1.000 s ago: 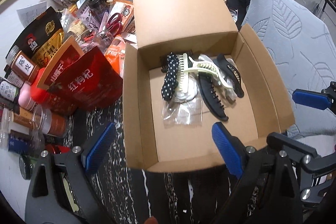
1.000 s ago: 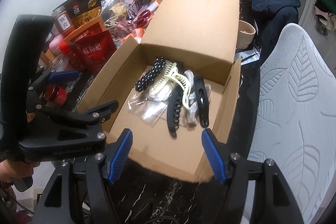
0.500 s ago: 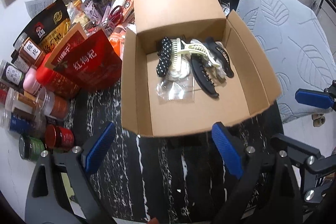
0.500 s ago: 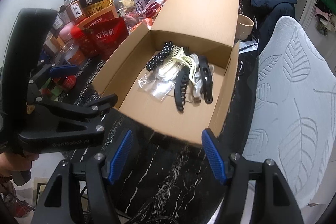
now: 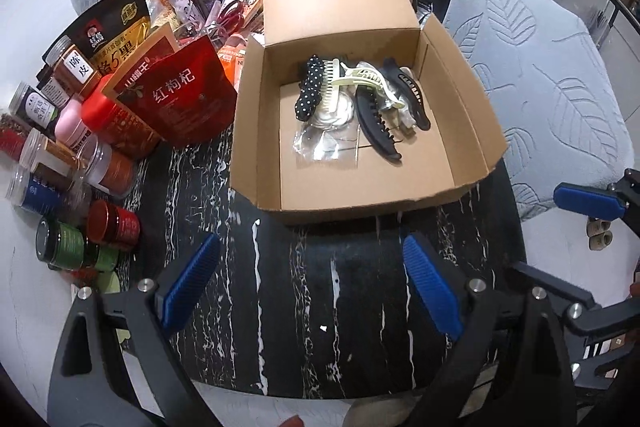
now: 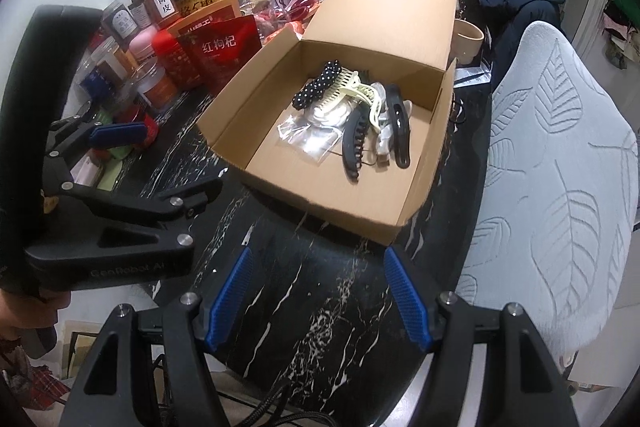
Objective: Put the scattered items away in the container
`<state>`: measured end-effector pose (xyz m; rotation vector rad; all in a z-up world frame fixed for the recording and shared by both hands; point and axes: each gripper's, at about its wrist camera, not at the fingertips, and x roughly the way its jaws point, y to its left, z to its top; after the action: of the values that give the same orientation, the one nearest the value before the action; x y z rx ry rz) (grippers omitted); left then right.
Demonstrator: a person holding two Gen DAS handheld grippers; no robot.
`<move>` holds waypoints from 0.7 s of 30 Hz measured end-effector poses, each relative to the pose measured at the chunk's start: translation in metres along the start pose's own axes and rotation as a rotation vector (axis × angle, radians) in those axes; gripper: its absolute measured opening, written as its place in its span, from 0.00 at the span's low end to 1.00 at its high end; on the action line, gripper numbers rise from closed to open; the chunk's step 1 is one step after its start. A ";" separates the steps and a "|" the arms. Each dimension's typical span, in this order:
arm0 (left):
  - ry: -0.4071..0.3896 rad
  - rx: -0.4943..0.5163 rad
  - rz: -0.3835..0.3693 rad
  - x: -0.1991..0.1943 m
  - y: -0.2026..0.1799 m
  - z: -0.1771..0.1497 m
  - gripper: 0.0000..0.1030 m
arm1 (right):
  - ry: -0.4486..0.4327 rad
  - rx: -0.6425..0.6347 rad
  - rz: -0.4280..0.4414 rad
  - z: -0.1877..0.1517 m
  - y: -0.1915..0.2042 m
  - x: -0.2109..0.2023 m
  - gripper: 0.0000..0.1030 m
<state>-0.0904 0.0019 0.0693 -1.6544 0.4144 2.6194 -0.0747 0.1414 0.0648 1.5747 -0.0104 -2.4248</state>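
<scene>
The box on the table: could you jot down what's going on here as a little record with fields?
box: open cardboard, lid flap up, on dark marble table
inside: polka-dot clip, cream clip, two black clips, plastic bag
left gripper: open, empty, short of the box
right gripper: open, empty
left of box: jars, snack bags

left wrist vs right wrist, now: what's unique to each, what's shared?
Left wrist only: the green-labelled jars at the near left, and the right gripper's blue-padded fingers at the right edge.

Right wrist only: the beige cup behind the box, and the left gripper's black body.

Both: the open brown cardboard box holding hair clips, and the red pouch.
</scene>
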 end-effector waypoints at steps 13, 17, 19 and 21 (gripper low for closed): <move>-0.027 -0.016 0.000 -0.025 -0.008 -0.010 0.90 | -0.013 -0.011 0.001 -0.012 0.004 -0.019 0.68; -0.031 -0.020 0.001 -0.029 -0.008 -0.010 0.90 | -0.018 -0.014 0.000 -0.012 0.004 -0.023 0.68; -0.031 -0.024 0.002 -0.030 -0.008 -0.010 0.90 | -0.020 -0.016 -0.001 -0.012 0.004 -0.025 0.68; -0.032 -0.027 0.000 -0.032 -0.007 -0.010 0.90 | -0.023 -0.018 -0.002 -0.012 0.004 -0.026 0.68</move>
<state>-0.0665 0.0103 0.0920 -1.6175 0.3796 2.6594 -0.0530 0.1442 0.0842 1.5398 0.0083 -2.4375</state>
